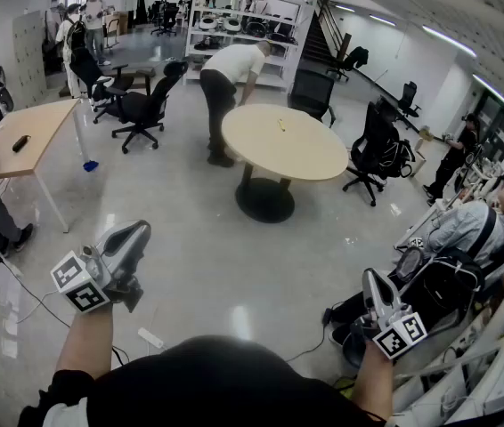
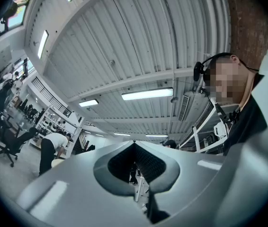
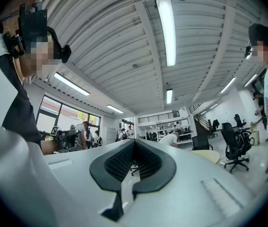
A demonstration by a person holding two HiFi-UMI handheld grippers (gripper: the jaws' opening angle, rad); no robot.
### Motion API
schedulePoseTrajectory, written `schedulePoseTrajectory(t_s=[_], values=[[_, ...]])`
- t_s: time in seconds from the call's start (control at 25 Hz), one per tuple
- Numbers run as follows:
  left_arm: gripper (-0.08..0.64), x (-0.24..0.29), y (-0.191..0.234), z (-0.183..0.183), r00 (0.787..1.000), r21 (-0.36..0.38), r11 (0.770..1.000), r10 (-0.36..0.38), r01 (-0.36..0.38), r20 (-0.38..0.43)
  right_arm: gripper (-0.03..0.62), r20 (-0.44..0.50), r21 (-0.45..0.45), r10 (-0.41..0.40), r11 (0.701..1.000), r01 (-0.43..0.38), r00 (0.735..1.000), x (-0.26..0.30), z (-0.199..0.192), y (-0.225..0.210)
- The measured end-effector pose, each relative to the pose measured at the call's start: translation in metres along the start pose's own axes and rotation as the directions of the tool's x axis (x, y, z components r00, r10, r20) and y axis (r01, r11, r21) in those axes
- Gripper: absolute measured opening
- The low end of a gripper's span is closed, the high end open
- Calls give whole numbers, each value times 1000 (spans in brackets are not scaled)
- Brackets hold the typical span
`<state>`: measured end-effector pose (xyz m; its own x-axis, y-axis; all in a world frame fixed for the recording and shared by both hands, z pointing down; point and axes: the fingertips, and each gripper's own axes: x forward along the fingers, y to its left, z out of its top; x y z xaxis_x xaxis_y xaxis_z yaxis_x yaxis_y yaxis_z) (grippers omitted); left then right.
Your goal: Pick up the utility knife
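Note:
A small yellowish object (image 1: 281, 124) lies on the round beige table (image 1: 305, 154) in the middle of the room; it is too small to tell whether it is the utility knife. Both grippers are held up well short of that table, over the floor. My left gripper (image 1: 136, 230) at lower left is shut with nothing in it, and in the left gripper view its jaws (image 2: 134, 144) meet at the tips and point upward at the ceiling. My right gripper (image 1: 369, 277) at lower right is also shut and empty, its tips (image 3: 134, 141) closed together.
A person (image 1: 230, 68) bends over the round table's far side. Office chairs (image 1: 145, 105) stand around it, and another chair (image 1: 377, 145) is to its right. A rectangular table (image 1: 43, 114) with a dark object (image 1: 20, 142) is at left. A seated person (image 1: 470, 225) is close on the right.

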<state>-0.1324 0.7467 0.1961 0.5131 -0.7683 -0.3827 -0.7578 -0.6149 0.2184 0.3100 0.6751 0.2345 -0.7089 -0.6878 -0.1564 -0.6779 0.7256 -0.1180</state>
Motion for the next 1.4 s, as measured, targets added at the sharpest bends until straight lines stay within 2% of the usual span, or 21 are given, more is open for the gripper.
schedulePoseTrajectory(t_s=[0.88, 1.4], values=[[-6, -9, 2, -4, 1000, -9, 1000, 3, -3, -3, 14, 5, -1, 17, 1000, -17, 1000, 5, -9, 10], [-6, -15, 27, -4, 1000, -34, 999, -5, 5, 5, 14, -10, 0, -1, 1000, 1, 1000, 24, -15, 18]])
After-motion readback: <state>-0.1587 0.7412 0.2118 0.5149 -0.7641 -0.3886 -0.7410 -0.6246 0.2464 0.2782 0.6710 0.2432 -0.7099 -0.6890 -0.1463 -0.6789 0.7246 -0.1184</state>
